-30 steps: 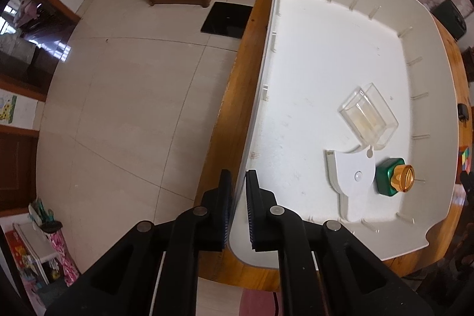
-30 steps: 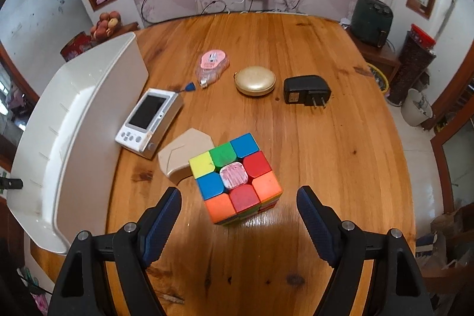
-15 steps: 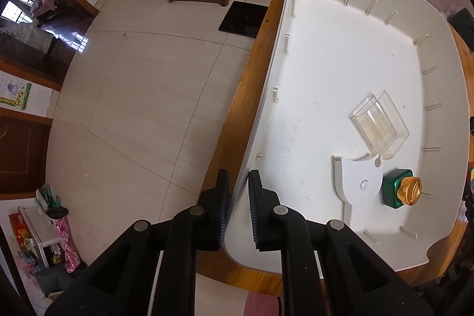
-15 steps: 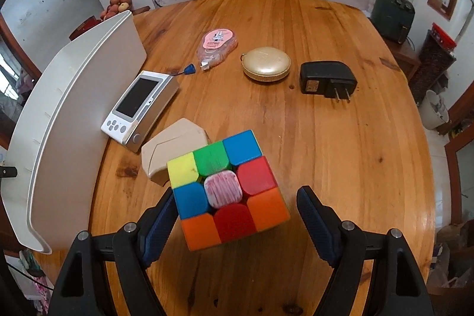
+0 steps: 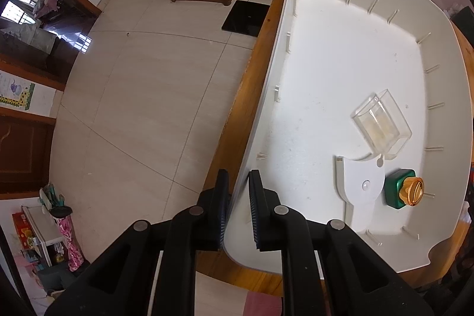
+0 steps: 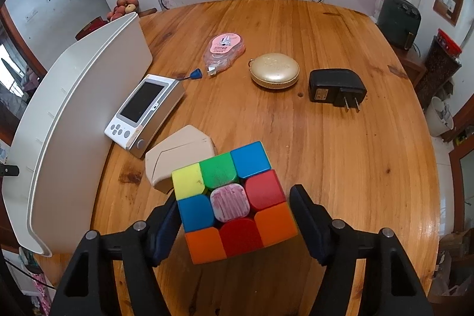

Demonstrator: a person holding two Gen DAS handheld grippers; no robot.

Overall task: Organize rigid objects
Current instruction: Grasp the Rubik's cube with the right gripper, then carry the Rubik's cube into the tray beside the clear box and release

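Fingers of the right gripper (image 6: 237, 222) have just been closing around the Rubik's cube (image 6: 234, 202) on the wooden table (image 6: 340, 156); left pad touches, right pad is apart. Only the left view shows the left gripper (image 5: 237, 209) clamped on the white tray (image 5: 349, 55) wall, with a green bottle (image 5: 403, 193) inside.

You see a glossy varnished wooden table (image 6: 326, 168), a smooth white plastic tray (image 5: 340, 64), and a glossy plastic cube (image 6: 234, 203).
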